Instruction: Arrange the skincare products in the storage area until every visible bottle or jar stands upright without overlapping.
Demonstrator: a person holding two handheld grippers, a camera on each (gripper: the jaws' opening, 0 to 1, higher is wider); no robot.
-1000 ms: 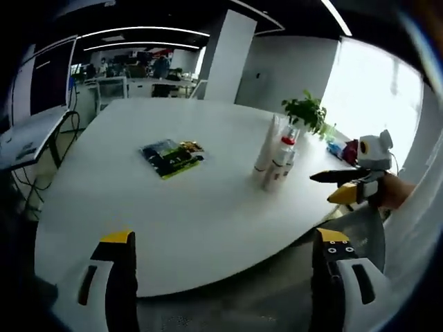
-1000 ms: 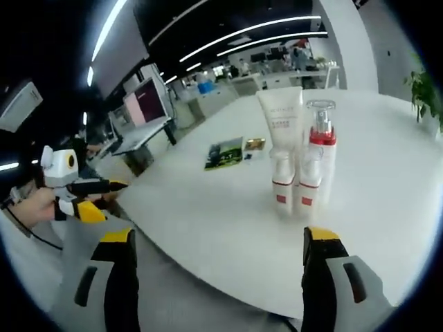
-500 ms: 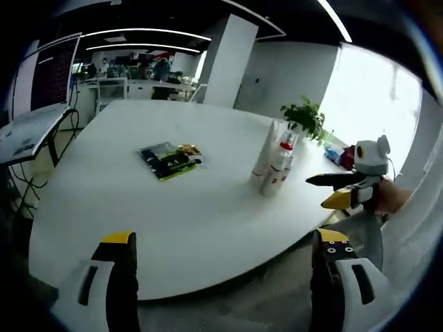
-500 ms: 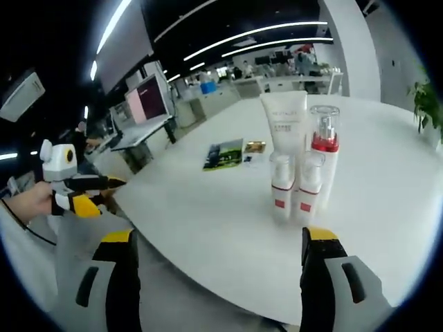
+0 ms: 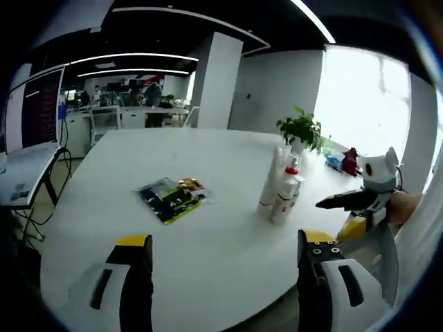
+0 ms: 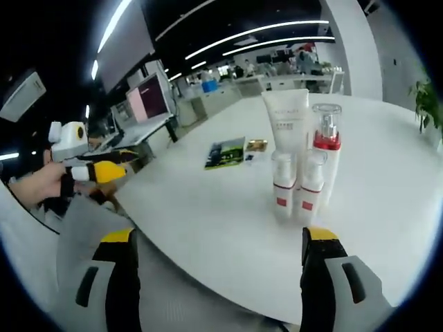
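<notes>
Both pairs of jaws are being held spread wide, with nothing pinched between them and nothing touched. The right gripper (image 6: pixel 216 277) is being kept just off the near edge of the white table (image 6: pixel 208 228), aimed at the skincare cluster. The left gripper (image 5: pixel 221 283) is being held off another stretch of the edge, with the bottles well beyond its jaws.

The products are being kept upright in one tight group near the table's edge: a white tube (image 6: pixel 287 124) at the back, a pump bottle with a red collar (image 6: pixel 325 155) beside it, and two small white bottles (image 6: pixel 282 187) in front. They appear to be touching or nearly so.

A topple is being risked. If one open jaw is pushed into so close a group, a neighbour is likely to be knocked over, and possibly rolled off the edge.

A printed packet (image 6: pixel 225 153) is lying flat toward the table's middle, well apart from the bottles.
</notes>
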